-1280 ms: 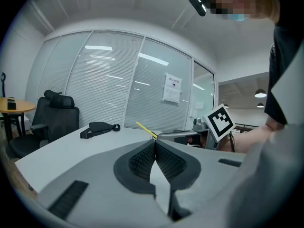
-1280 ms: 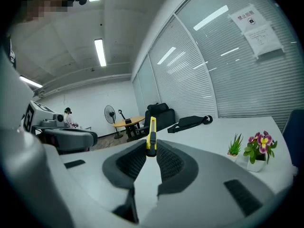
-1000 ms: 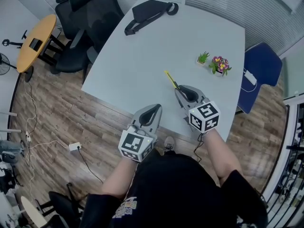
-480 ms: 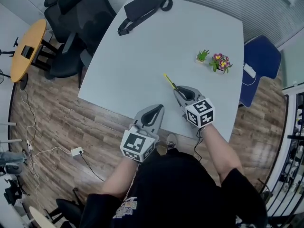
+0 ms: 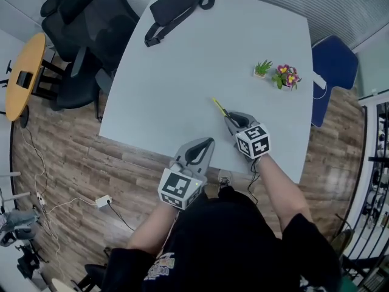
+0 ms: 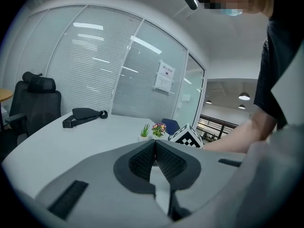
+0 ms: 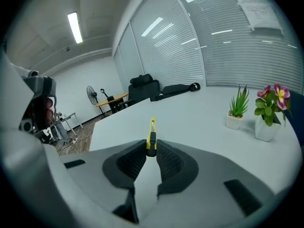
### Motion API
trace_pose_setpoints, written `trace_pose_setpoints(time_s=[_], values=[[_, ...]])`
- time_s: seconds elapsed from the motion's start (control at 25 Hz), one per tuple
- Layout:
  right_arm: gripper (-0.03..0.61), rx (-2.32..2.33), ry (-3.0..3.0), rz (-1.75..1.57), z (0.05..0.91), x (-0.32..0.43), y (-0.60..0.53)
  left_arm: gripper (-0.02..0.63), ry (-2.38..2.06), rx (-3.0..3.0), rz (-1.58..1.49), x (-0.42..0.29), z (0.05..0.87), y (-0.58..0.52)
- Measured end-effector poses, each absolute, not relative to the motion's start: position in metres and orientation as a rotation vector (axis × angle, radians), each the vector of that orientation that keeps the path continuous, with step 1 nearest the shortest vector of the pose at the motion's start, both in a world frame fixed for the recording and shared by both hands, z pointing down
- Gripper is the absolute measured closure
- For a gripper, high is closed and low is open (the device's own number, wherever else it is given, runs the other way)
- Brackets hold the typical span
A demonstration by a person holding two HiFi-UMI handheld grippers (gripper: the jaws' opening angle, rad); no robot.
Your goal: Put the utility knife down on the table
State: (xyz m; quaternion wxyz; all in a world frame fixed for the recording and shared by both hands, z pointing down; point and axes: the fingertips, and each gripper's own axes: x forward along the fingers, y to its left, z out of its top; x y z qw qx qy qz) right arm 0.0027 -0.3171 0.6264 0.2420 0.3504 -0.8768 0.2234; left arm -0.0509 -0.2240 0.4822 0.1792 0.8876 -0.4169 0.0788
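Yellow utility knife (image 5: 219, 107): lower centre of the head view, rear end clamped in right gripper (image 5: 231, 118), tip jutting forward over grey table (image 5: 182, 66), likely poised for lowering. Left gripper (image 5: 208, 142): jaws together, empty, idle at table's near edge.

The left gripper (image 5: 210, 141) has its jaws pressed together, pad against pad, with nothing between them. Its marker cube (image 5: 180, 189) sits at the rear end, and the left forearm (image 5: 149, 236) runs back behind that. The right gripper (image 5: 228, 115) is held just beside it and a little further forward, pointing slightly towards the left gripper's side. Its jaws are closed on a yellow utility knife (image 7: 151, 136), pinched at the tips, with the knife sticking straight out ahead of them. The right forearm (image 5: 276, 184) stretches back behind it, bare to the sleeve.
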Motion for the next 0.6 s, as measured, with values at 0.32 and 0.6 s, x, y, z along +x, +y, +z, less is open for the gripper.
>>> trace_pose_setpoints(time_s=[0.32,0.6], values=[[0.509,0.975,-2.283,0.666,0.669,-0.007,-0.318,0.609,-1.100,2.497,0.239,-0.068,0.501,-0.230],[0.509,0.977,-2.210,0.700,0.697,-0.012,-0.319,0.609,-1.054,2.486,0.257,-0.077,0.515,-0.234]])
